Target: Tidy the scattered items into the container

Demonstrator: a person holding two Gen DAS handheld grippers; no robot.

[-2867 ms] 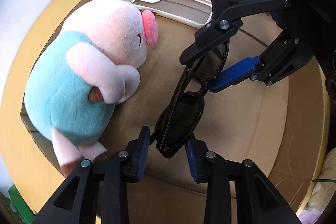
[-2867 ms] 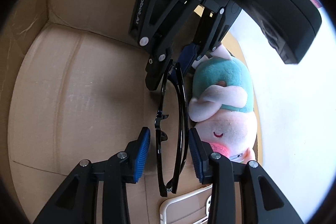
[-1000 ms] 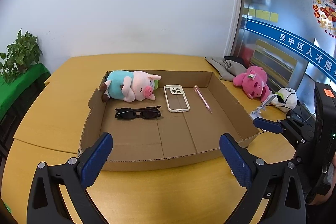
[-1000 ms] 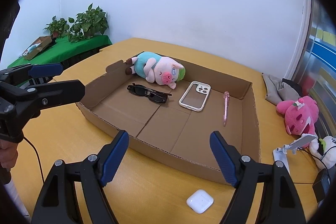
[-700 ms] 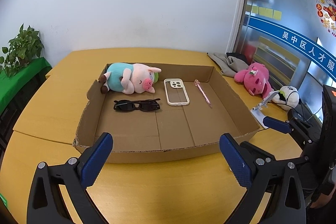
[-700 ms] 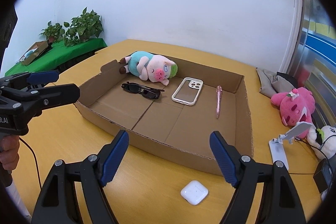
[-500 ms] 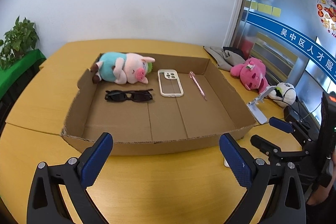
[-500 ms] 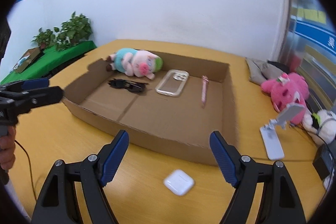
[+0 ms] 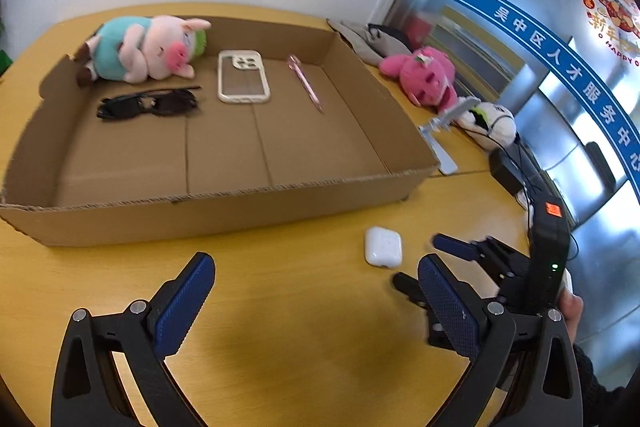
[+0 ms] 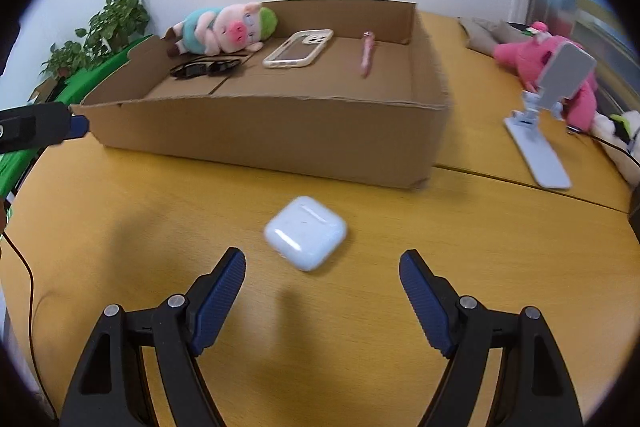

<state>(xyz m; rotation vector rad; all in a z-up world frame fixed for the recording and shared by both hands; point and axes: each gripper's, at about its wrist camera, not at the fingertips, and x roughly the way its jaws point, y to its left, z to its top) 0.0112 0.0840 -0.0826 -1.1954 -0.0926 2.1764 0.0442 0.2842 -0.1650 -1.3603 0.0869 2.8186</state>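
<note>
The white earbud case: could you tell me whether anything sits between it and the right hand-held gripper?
Nothing visible does. The white earbud case lies on bare table just ahead of the open right hand-held gripper.

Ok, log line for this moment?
phase: approach | right gripper: open, lined up on earbud case on table | left gripper: open, empty | box: pig, sunglasses, phone case, pen

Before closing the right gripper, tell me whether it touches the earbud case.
Apart. The right wrist view shows bare table between the open right gripper and the earbud case.
</note>
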